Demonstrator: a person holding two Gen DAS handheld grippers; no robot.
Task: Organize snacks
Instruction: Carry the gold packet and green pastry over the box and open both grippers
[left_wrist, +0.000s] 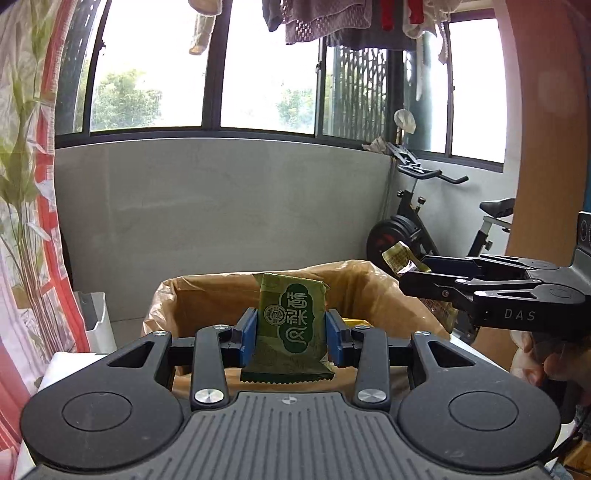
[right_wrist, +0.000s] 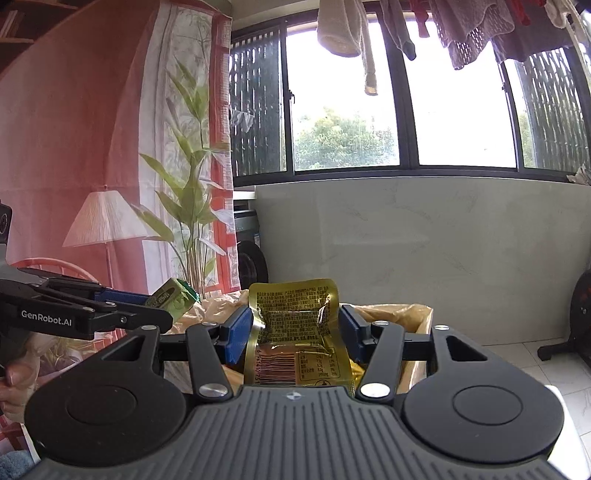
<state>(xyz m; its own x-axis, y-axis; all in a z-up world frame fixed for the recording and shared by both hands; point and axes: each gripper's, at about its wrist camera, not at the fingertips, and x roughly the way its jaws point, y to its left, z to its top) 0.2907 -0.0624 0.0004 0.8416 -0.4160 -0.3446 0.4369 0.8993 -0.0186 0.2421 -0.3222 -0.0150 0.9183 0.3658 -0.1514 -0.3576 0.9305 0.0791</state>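
Below wide windows (left_wrist: 266, 66), a bag-lined box (left_wrist: 207, 291) fronts grey wall (left_wrist: 221, 206).

Strong daylight comes through the window (left_wrist: 266, 70) in front of me and it is overexposed, almost white. Below the window, my view is dimmer but sharp. Near the edges, straight lines bend.

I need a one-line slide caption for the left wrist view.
Left gripper holds a green snack packet above the bag-lined box.
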